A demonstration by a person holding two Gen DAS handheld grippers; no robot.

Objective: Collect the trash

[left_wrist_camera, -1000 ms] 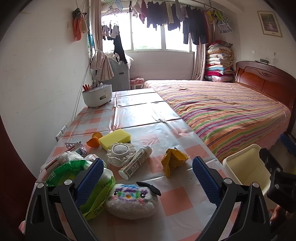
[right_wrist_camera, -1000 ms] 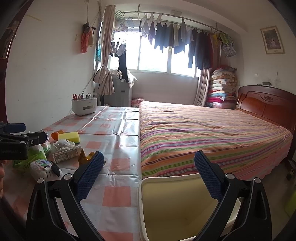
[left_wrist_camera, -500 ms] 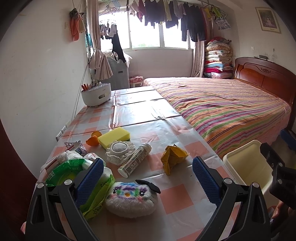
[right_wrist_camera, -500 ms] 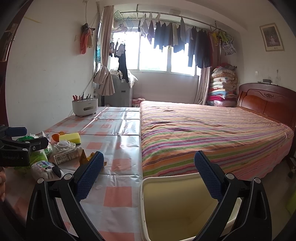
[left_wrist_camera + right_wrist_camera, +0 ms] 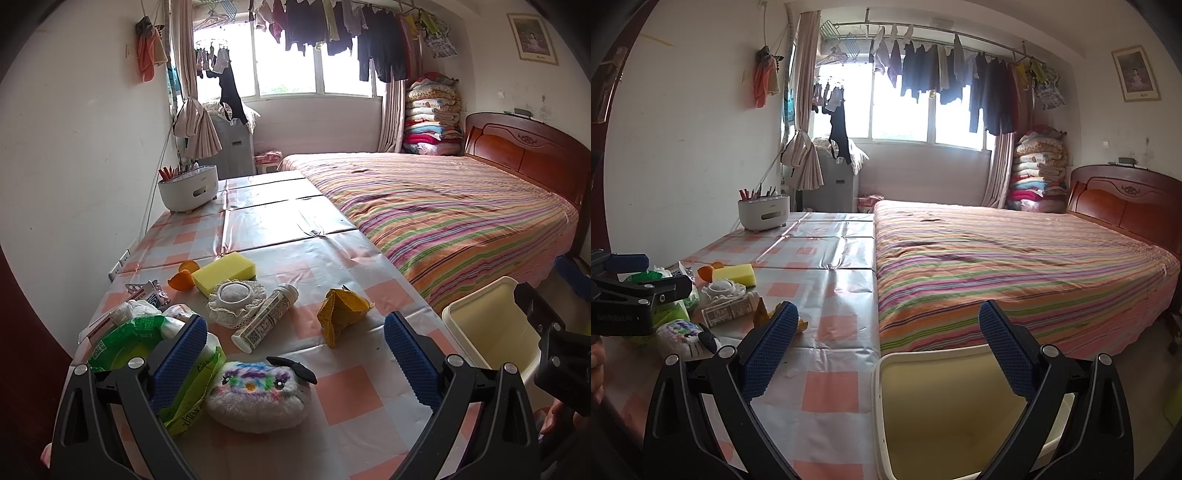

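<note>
The left tongs [image 5: 291, 350] were wide open and held nothing, low over the table [image 5: 280, 236], ready to pick something. The yellow wrapper [image 5: 341, 308] lay just ahead. The right tongs [image 5: 886, 347] were open and empty above the bin [image 5: 945, 410], which stood beside the table to catch trash.

The left tool [image 5: 628, 291], seen at nine o'clock from the right wrist, bears small pale lettering too blurred to read surely; other labels are illegible.
</note>
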